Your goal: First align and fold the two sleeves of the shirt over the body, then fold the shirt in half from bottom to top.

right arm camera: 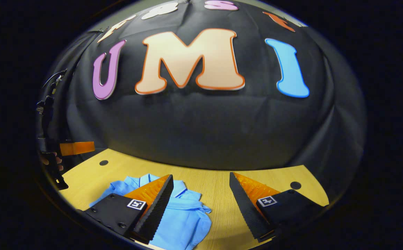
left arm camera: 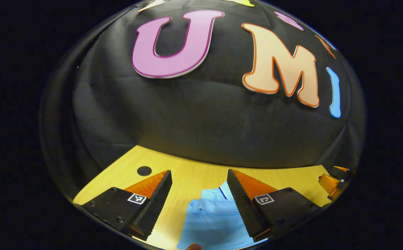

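A light blue shirt [left arm camera: 212,218] lies on the wooden table [left arm camera: 194,173], its edge with a dark stripe next to my inner right finger. My left gripper [left arm camera: 198,173] is open above the table's near part, with the shirt below and between its fingers, nothing pinched. In the right gripper view the shirt [right arm camera: 184,215] lies at the lower left, collar [right arm camera: 146,181] toward the wall, partly hidden by one finger. My right gripper [right arm camera: 201,175] is open over bare table beside the shirt's sleeve [right arm camera: 201,209]. The other gripper [right arm camera: 71,148] shows at the far left with a hand [right arm camera: 50,161] holding it.
The black cloth wall [left arm camera: 205,121] rises just behind the table's far edge. Small round dark holes [left arm camera: 144,170] [right arm camera: 103,162] [right arm camera: 295,185] mark the tabletop. The right gripper [left arm camera: 333,182] appears at the far right of the left gripper view.
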The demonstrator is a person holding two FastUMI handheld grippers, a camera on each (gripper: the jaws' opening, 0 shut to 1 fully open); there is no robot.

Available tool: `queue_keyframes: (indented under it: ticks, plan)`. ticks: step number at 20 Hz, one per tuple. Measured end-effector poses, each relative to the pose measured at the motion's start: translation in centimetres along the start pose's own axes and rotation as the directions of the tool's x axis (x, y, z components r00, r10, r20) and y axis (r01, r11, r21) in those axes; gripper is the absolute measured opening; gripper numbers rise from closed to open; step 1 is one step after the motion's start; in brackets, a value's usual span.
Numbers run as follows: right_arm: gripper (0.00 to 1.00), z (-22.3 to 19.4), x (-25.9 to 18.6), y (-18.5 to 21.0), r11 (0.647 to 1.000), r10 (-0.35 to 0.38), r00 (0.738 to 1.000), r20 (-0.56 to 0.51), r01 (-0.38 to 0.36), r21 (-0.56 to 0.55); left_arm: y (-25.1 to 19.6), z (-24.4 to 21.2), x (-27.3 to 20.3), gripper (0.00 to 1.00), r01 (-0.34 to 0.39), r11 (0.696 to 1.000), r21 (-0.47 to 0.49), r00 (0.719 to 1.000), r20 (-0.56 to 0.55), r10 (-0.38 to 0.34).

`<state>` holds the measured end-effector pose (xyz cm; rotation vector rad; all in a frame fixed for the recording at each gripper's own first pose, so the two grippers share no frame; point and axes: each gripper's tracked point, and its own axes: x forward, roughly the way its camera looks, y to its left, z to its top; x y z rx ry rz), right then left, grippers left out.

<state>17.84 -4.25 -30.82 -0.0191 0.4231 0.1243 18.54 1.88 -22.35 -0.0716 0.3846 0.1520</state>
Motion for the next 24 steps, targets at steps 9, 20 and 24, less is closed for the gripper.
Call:
queue_keyframes:
  ticks: [9,20,24]
  plan:
    - [1.0,9.3,-16.8,3.2,0.999,-0.034,0.976,0.215,0.034,0.004,-1.4,6.9,-17.4,0.95,0.089,0.987,0.136,0.971,0.21,-0.117]
    - [0.99,10.5,-32.9,7.0,0.998,-0.027,0.957,0.289,0.041,-0.04,-0.1,6.6,-32.5,0.95,0.129,0.981,0.146,0.938,0.303,-0.168]
    - [1.0,10.7,-34.7,7.9,0.999,-0.026,0.955,0.296,0.038,-0.035,0.3,6.4,-34.3,0.95,0.142,0.981,0.131,0.938,0.3,-0.175]
